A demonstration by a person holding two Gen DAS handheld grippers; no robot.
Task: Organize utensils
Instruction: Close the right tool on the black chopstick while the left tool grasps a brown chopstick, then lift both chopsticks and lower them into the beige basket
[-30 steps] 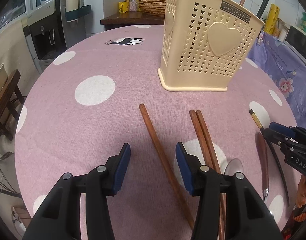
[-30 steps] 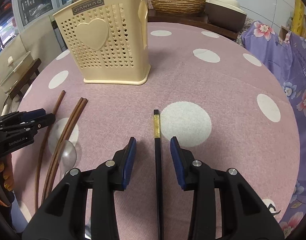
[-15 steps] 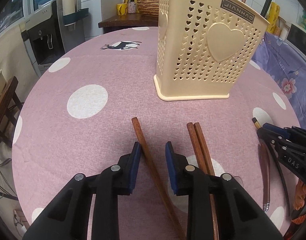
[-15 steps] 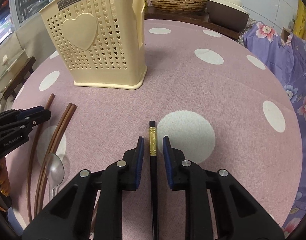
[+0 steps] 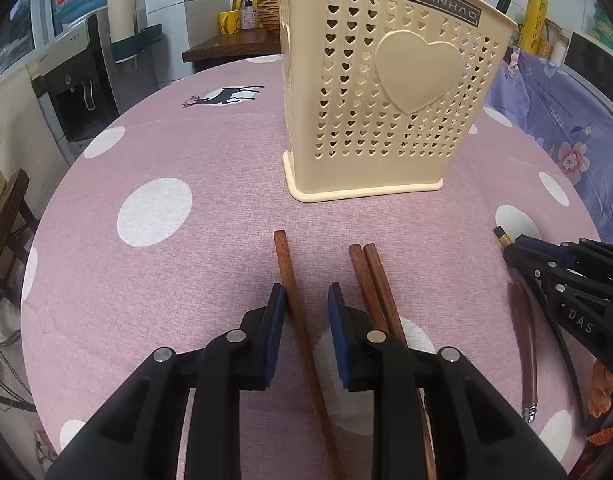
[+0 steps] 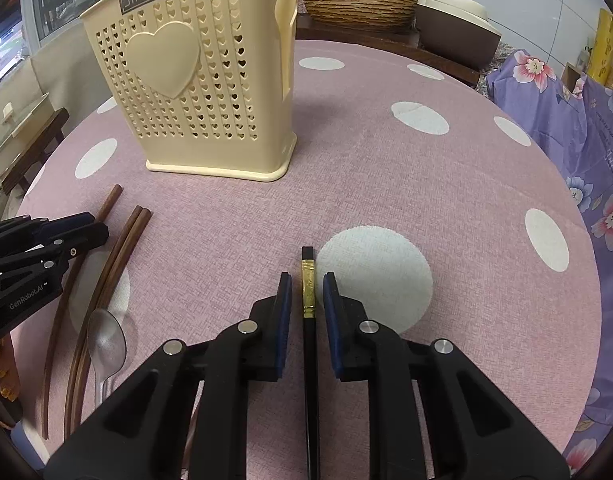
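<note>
The left tongs point(image 5: 304, 298) sit low over the pink polka-dot worktop point(image 5: 178, 280), their blue pads parted around a single brown wooden chopstick point(image 5: 285, 264). The left pad looks to be touching the stick, while the right pad stands a little apart, so nothing is pinched. Just to the right lie 2 more brown chopsticks point(image 5: 366, 268) side by side, partly under the right finger. The right tongs point(image 6: 307, 290) straddle a black chopstick point(image 6: 308, 344) with a gold band; a narrow gap shows on each side, so they are spread around it, not gripping. A metal spoon point(image 6: 106, 340) rests beside the brown pair, bowl up. The cream utensil basket point(image 6: 210, 92), perforated with hearts, stands upright further back on the worktop, well apart from both tongs. The tips of a few utensils show above its rim in the left view.
</note>
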